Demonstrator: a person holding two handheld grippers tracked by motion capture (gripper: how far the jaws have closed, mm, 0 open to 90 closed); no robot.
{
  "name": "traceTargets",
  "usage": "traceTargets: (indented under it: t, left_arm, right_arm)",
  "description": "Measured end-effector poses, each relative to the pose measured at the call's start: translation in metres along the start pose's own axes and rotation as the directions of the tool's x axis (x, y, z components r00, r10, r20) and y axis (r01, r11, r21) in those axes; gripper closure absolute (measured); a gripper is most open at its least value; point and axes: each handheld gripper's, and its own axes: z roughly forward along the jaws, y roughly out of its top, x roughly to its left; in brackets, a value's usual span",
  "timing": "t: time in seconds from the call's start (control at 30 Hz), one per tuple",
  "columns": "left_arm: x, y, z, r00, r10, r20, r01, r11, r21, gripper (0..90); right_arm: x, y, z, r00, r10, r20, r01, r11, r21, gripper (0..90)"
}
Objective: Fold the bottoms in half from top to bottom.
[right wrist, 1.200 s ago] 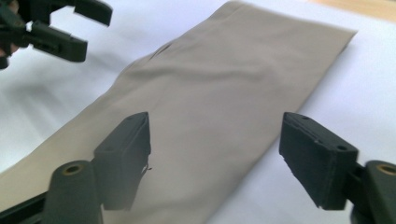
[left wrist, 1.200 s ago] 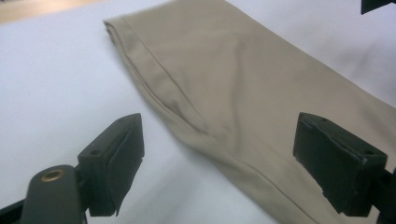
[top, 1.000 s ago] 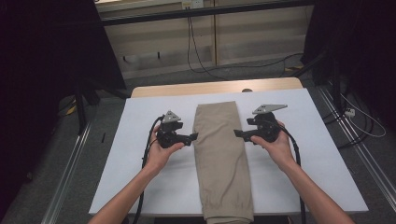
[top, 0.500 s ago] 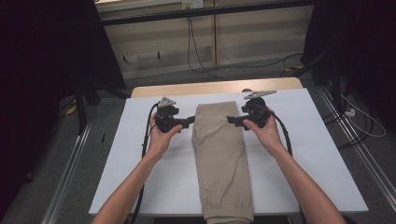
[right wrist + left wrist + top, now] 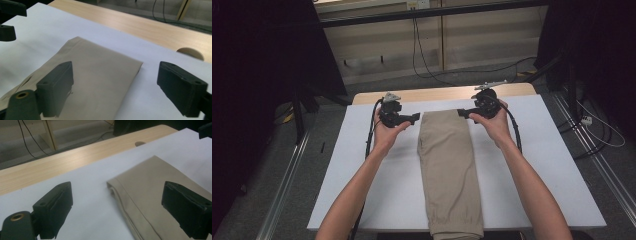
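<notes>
Khaki trousers (image 5: 447,165) lie folded lengthwise down the middle of a white sheet (image 5: 362,165), cuffs at the near edge. My left gripper (image 5: 414,118) hovers by the far left corner of the trousers (image 5: 150,182) and points inward. My right gripper (image 5: 460,114) hovers by the far right corner (image 5: 100,72) and faces it. Both have just been opening their jaws. In the left gripper view the left gripper (image 5: 117,212) stands wide open over the cloth's corner, pads clear of it. In the right gripper view the right gripper (image 5: 115,92) is likewise open, gripping nothing.
A strip of bare wooden tabletop (image 5: 437,94) runs beyond the sheet, with a round hole (image 5: 191,53) near the right. Cables (image 5: 427,55) lie on the floor behind. Metal rails (image 5: 287,185) flank the table on both sides.
Both hands have moved away from me along the trousers, from beside the middle section to the far corners. The trousers have stayed put.
</notes>
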Motion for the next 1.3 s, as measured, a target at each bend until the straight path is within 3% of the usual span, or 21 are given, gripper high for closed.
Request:
traceTargets:
  t: [0.33,0.5,0.67,0.8,0.97,1.03,1.07,1.1,1.17,1.3]
  left_arm:
    - [0.008,0.01,0.031,0.9998,-0.006,0.019,0.006,0.9998,0.019,17.7]
    - [0.015,0.004,0.056,0.9982,-0.054,0.024,0.053,0.9964,0.067,25.3]
    - [0.019,0.0,0.075,0.9956,-0.07,0.062,0.063,0.9926,0.104,32.7]
    - [0.018,-0.002,0.087,0.9939,-0.063,0.091,0.048,0.9866,0.156,35.4]
    - [0.013,-0.01,0.097,0.9967,-0.037,0.073,0.023,0.9835,0.18,37.8]
    - [0.01,-0.01,0.098,0.9974,-0.051,0.052,0.041,0.9842,0.172,37.9]
    - [0.008,-0.009,0.098,0.9971,-0.051,0.056,0.04,0.9831,0.178,39.8]
    - [0.007,-0.01,0.098,0.9954,-0.049,0.083,0.033,0.9827,0.182,49.2]
    - [0.003,-0.01,0.097,0.9972,-0.018,0.073,0.004,0.9812,0.193,53.8]
    - [0.0,-0.011,0.095,0.9947,-0.014,0.102,-0.007,0.9786,0.206,60.7]
  right_arm:
    - [-0.016,0.016,0.031,0.9999,0.002,0.016,-0.002,1.0,0.024,29.6]
    - [-0.024,0.009,0.059,1.0,0.003,0.002,-0.003,0.995,0.098,38.0]
    - [-0.037,-0.001,0.075,0.9993,0.038,0.002,-0.038,0.993,0.111,40.3]
    - [-0.045,-0.009,0.082,0.9983,0.058,0.009,-0.059,0.99,0.128,38.8]
    - [-0.042,-0.012,0.087,0.9991,0.034,0.024,-0.037,0.991,0.131,38.4]
    - [-0.035,-0.011,0.09,0.9996,0.013,0.025,-0.016,0.991,0.135,39.3]
    - [-0.032,-0.012,0.091,0.9993,-0.007,0.037,0.002,0.991,0.134,39.3]
    - [-0.03,-0.012,0.093,0.9982,-0.029,0.052,0.022,0.991,0.134,41.0]
    - [-0.029,-0.012,0.092,0.9983,-0.027,0.052,0.02,0.99,0.138,46.9]
    - [-0.027,-0.012,0.09,0.9994,-0.025,0.024,0.022,0.991,0.136,64.9]
